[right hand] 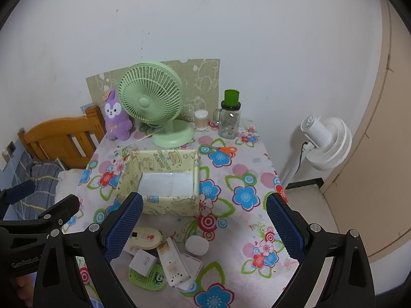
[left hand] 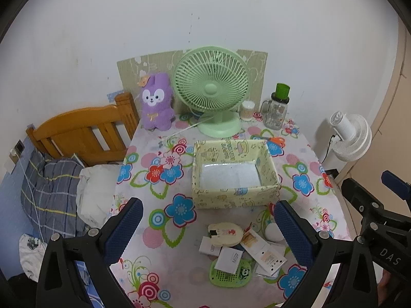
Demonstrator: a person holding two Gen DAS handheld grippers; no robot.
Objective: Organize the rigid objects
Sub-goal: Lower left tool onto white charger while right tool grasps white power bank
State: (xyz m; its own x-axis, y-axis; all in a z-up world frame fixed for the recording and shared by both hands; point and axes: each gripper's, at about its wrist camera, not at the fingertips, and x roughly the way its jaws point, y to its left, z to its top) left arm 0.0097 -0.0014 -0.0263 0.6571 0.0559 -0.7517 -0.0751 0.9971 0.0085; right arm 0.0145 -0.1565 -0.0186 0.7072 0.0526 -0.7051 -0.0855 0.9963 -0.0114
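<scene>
Box interior: the open top of the yellow box [left hand: 235, 195] is being left unobstructed.
Back edge: passage is being blocked by the green fan [left hand: 212, 87], plush toy [left hand: 155, 102] and glass jar [left hand: 276, 111].
Near edge: room is being taken up by the pile of small items [left hand: 241, 251].
Right of box: bare tablecloth [right hand: 246, 177] is being left free.

You are looking at a worktop [left hand: 159, 233] wearing a flowered cloth. A pale yellow open box [left hand: 235, 177] is sitting near its middle. In front of the box, a cluster of small items is lying: a cream oval case [left hand: 226, 233], a white round puck [left hand: 273, 232], a green perforated disc [left hand: 231, 274] and white cards overlapping it. At the back, a green fan [left hand: 212, 89], a purple plush [left hand: 155, 102], a glass jar [left hand: 277, 107], a cotton-swab tub [left hand: 248, 111] and orange scissors [right hand: 226, 150] are resting.
</scene>
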